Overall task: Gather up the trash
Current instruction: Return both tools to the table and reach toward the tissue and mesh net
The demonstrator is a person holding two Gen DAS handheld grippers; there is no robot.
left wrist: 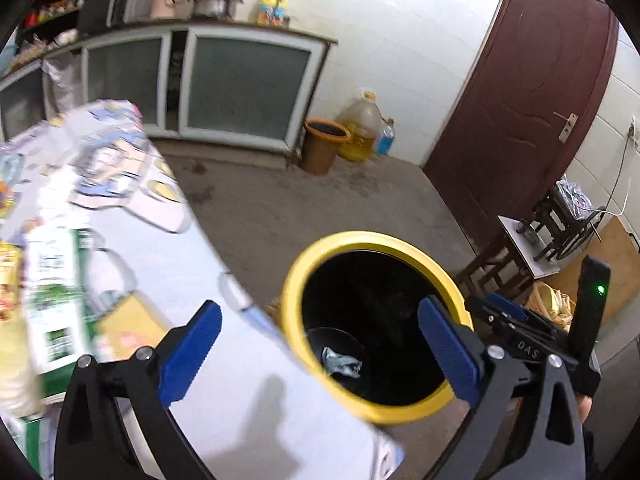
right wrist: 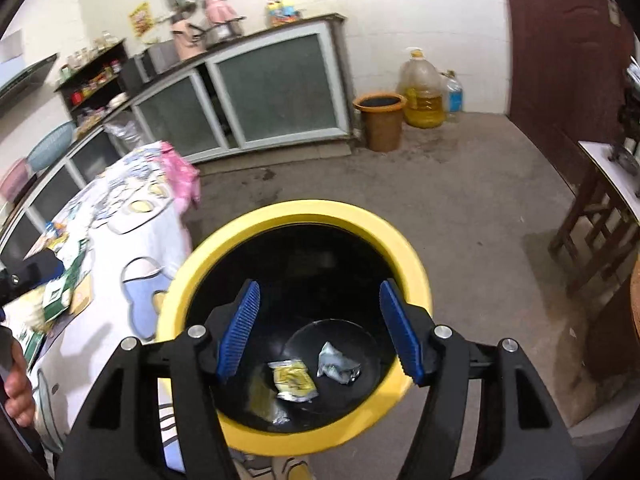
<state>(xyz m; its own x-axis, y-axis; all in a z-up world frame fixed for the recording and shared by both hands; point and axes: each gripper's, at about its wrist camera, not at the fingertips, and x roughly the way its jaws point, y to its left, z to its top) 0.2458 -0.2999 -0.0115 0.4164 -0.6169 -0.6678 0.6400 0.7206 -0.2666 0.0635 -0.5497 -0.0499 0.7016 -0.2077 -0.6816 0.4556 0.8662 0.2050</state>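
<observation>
Fingers on both sides are spread with nothing between them: the right gripper (right wrist: 318, 328) hangs right over the mouth of the yellow bin (right wrist: 416, 258), and the left gripper (left wrist: 320, 352) straddles the worktop (left wrist: 256, 412) edge and the bin rim. Two pieces of trash already sit at the bottom, a yellow packet (right wrist: 294, 380) and a crumpled silver wrapper (right wrist: 338, 366), so both drops look done to me.

More trash waits on the worktop, like the green and white carton (left wrist: 56, 296) and a yellow packet beside it.

Risks from here, I reckon: the left fingers are close to the rim, so a careless swing back could knock the light bin over or shove it away. Also the cloth could snag and drag things off the edge.
</observation>
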